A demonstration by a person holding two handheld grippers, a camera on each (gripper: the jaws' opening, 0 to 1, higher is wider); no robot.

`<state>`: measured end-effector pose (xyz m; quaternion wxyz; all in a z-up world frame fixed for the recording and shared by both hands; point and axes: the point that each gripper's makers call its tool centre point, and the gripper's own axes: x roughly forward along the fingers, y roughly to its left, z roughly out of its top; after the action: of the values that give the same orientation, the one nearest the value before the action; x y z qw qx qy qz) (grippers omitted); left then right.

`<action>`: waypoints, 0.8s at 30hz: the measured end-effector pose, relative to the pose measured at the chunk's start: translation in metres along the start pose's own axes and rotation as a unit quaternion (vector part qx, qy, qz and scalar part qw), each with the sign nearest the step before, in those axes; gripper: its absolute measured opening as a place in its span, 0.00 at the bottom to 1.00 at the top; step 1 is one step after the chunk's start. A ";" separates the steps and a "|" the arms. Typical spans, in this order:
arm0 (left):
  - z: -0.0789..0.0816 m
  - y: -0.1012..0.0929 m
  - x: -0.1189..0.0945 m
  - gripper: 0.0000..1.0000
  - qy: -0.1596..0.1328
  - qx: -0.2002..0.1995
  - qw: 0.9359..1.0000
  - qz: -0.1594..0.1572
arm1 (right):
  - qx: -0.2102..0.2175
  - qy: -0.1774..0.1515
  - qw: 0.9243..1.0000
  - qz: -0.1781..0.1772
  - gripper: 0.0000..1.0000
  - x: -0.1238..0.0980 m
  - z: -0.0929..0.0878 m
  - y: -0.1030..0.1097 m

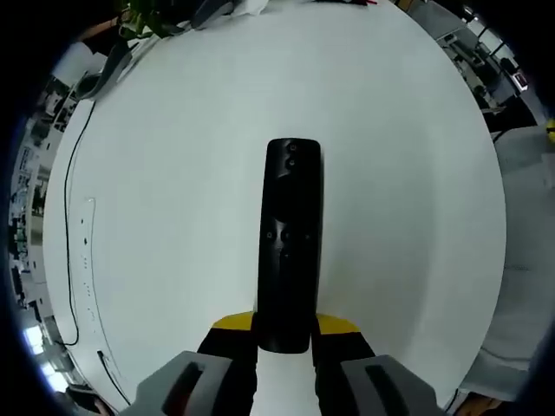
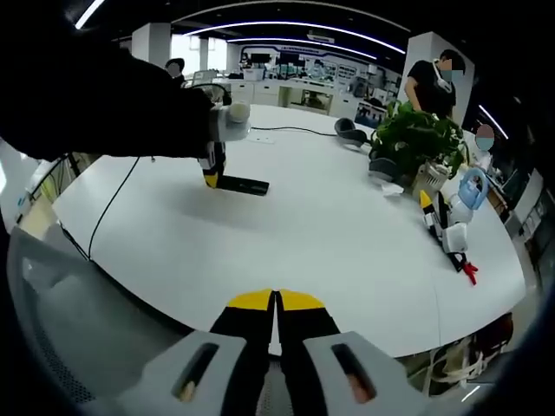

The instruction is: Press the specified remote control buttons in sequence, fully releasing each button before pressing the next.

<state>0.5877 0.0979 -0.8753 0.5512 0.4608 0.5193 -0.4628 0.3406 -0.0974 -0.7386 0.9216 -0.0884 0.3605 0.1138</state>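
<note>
The remote (image 1: 291,247) lies flat on the white table (image 1: 173,173), its near end clamped between the yellow-tipped jaws of the left gripper (image 1: 285,334); buttons face up. In the right gripper view the same remote (image 2: 242,184) sits far across the table (image 2: 329,251), the left gripper (image 2: 211,173) at its end, a dark sleeve (image 2: 95,104) behind it. The right gripper (image 2: 276,305) hovers at the table's near edge, jaws pressed together, holding nothing; a potted plant (image 2: 416,139) stands beyond; a black cable (image 2: 104,208) trails off the edge.

One remote control (image 1: 292,247), one potted plant (image 2: 417,139), one white table (image 2: 338,225) — and two people standing behind.
</note>
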 end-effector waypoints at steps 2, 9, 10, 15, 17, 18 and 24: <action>-0.001 -0.003 0.000 0.23 0.002 0.002 1.000 0.000 | 0.001 -0.001 1.000 -0.001 0.00 0.000 0.000 -0.001; -0.004 -0.015 -0.001 0.23 0.000 0.005 1.000 0.002 | 0.001 -0.005 1.000 -0.002 0.00 -0.001 0.001 -0.001; -0.004 -0.017 -0.001 0.23 -0.001 0.006 1.000 0.002 | 0.001 -0.006 1.000 -0.001 0.00 -0.001 0.001 -0.001; -0.006 -0.028 -0.002 0.23 -0.006 0.007 1.000 0.000 | -0.001 -0.006 1.000 -0.001 0.00 -0.001 0.001 0.000; -0.007 -0.032 -0.002 0.23 -0.006 0.006 1.000 0.001 | -0.002 -0.002 1.000 -0.003 0.00 -0.001 0.000 -0.001; -0.007 -0.033 -0.001 0.23 -0.006 0.006 1.000 0.001 | -0.002 -0.001 1.000 -0.004 0.00 -0.001 0.000 -0.001; -0.009 -0.046 -0.001 0.23 0.003 0.018 1.000 0.000 | -0.002 -0.006 1.000 -0.004 0.00 -0.001 0.001 -0.001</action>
<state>0.5412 0.1003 -0.8758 0.5412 0.4719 0.5122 -0.4712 0.3409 -0.0987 -0.7367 0.9239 -0.0911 0.3548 0.1109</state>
